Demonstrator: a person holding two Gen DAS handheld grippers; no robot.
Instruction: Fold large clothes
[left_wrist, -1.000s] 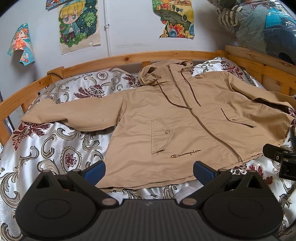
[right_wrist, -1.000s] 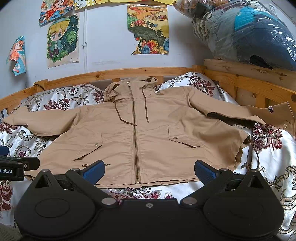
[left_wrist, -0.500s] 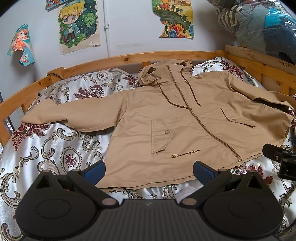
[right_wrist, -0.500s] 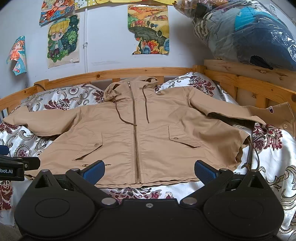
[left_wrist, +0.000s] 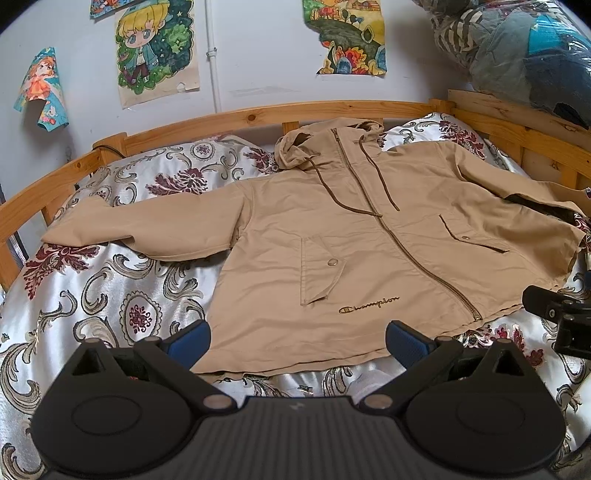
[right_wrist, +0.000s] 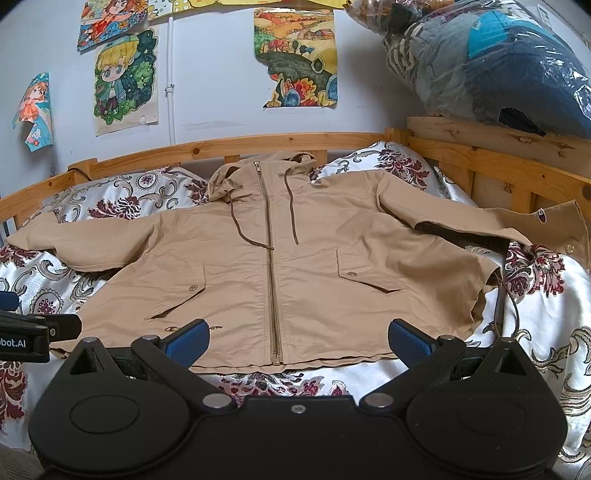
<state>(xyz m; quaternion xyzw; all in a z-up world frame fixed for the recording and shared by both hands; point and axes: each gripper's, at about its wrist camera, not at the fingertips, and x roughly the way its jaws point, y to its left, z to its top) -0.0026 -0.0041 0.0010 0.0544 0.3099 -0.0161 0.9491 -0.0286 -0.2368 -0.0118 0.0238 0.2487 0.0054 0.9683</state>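
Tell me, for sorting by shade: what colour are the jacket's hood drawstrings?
Dark brown drawstrings on the tan jacket; clearest in the right wrist view.

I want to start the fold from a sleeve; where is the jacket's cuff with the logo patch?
In the right wrist view, the logo cuff lies far right, against the wooden bed rail, past the jacket body.

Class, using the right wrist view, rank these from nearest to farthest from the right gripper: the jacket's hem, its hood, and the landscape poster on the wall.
From the right gripper:
1. Jacket hem, just ahead of the fingertips, on the bedspread.
2. Hood, at the jacket's far end, by the wooden headboard.
3. Landscape poster, up on the wall behind the bed.
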